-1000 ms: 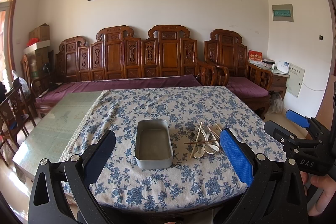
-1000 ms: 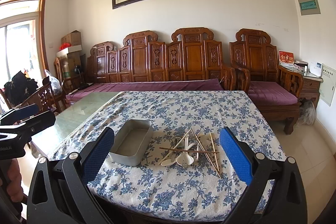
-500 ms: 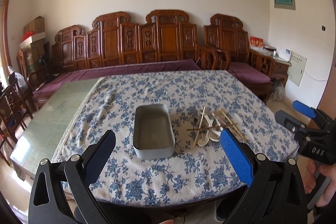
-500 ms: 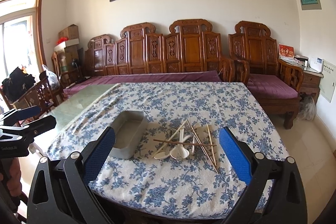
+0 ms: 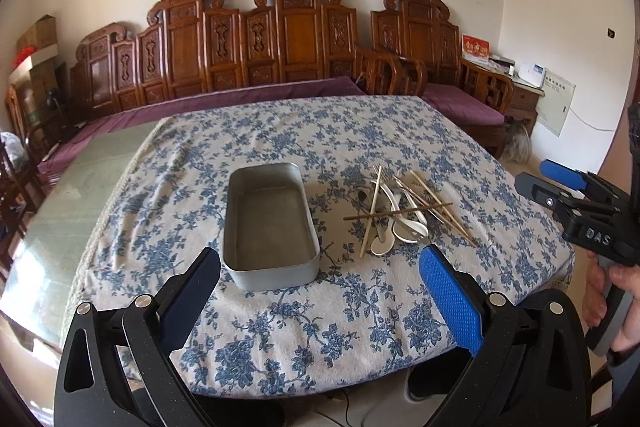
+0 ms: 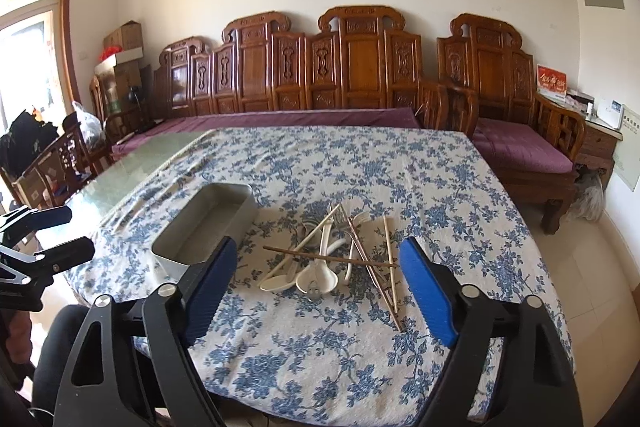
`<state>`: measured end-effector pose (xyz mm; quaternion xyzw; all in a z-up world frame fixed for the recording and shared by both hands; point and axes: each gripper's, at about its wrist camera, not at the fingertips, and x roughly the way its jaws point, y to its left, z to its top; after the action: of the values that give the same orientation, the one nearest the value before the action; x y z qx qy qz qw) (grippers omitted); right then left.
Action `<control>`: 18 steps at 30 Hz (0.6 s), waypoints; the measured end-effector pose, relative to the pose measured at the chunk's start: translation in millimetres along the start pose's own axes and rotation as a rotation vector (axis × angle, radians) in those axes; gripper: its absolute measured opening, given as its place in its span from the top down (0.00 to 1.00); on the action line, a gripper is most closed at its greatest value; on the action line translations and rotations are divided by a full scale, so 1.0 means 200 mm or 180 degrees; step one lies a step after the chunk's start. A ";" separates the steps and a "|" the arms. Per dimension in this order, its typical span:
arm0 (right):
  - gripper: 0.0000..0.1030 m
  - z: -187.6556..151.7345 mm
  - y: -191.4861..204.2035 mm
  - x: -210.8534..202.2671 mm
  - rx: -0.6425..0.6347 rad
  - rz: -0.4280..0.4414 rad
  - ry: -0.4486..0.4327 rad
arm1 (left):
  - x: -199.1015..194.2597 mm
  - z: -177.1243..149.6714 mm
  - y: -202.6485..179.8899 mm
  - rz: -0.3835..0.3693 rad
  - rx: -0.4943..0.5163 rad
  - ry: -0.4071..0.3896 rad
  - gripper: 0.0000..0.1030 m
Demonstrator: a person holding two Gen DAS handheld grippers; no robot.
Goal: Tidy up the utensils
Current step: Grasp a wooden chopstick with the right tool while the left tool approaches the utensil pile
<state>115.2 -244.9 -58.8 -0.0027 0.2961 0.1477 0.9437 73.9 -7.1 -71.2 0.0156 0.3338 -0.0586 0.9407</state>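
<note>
We hold our left gripper [image 5: 320,291] above the near edge of the table, its jaws spread wide with nothing between them, and the metal tin [image 5: 270,223] sits just ahead of it on the blue floral tablecloth [image 5: 340,327], its long side running away from us toward 12 o'clock, open side up. At about 3 o'clock from the tin, close by but not touching it, lies the heap of utensils: white ceramic spoons [image 5: 394,233], pale chopsticks [image 5: 438,203] and one dark chopstick [image 5: 396,213] laid crosswise over the rest. Our right gripper [image 6: 318,287] hangs over the same near edge with its jaws equally wide and holding nothing, and in its view the heap lies straight ahead at 12 o'clock, where a metal fork [image 6: 346,223] also shows among the spoons, while the tin is off at 10 o'clock, partly hidden behind the left finger [image 6: 208,285]. Beyond the table a carved wooden bench [image 6: 344,67] with purple cushions lines the wall.
</note>
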 end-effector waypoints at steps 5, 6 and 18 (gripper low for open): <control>0.28 0.03 -0.07 0.17 -0.0058 0.0044 0.0194 | 0.10 0.00 0.01 -0.0087 -0.0011 0.0081 0.06; 0.29 0.03 -0.09 0.22 -0.0061 0.0045 0.0240 | 0.13 0.00 0.02 -0.0112 -0.0025 0.0104 0.06; 0.41 -0.05 -0.24 0.70 -0.0016 0.0200 0.0813 | 0.39 0.03 0.00 -0.0265 0.0063 0.0353 0.14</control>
<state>231.8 -253.4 -149.3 -0.0146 0.4134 0.1765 0.8932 137.3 -16.3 -114.7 0.0143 0.3852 -0.1001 0.9173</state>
